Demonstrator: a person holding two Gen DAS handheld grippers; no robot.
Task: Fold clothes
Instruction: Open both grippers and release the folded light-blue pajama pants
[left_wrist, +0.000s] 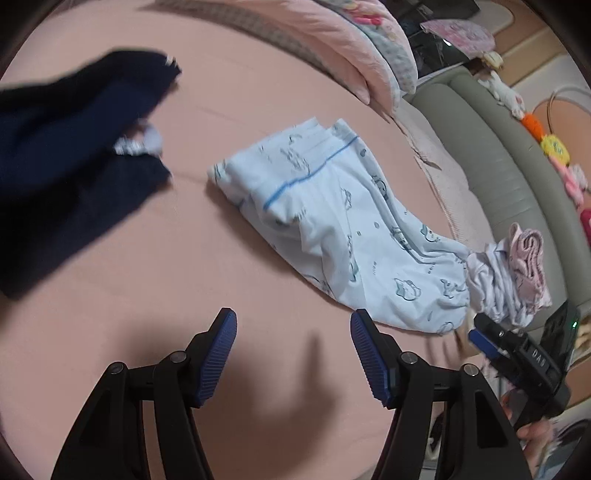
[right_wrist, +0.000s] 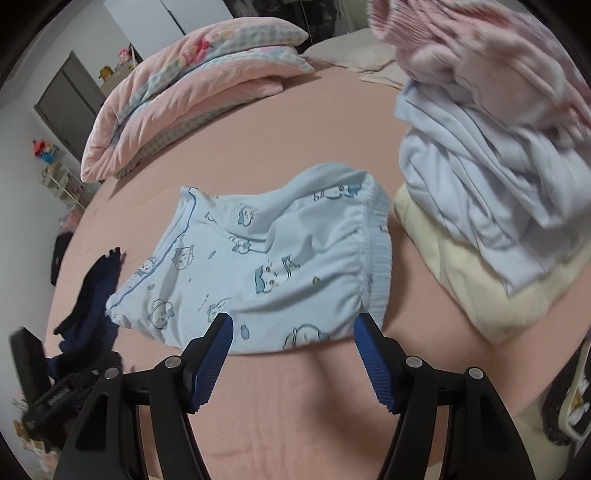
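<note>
Lying crumpled on bed (right_wrist: 280, 398): pyjamas (right_wrist: 258, 266), soft, light, limp. Best hold: ribbed waistband (right_wrist: 380, 266). Left gripper (left_wrist: 293, 354) and right gripper (right_wrist: 293, 354) both spread, empty.

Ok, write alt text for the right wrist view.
The open right gripper hovers at the near edge of a light blue cartoon-print garment lying on a pink bed sheet. A stack of folded clothes sits right, a dark navy garment left.

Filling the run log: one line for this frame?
left gripper: open, empty | right gripper: open, empty | light blue cartoon-print cotton pants: crumpled on pink bedsheet | phase: approaching pants
</note>
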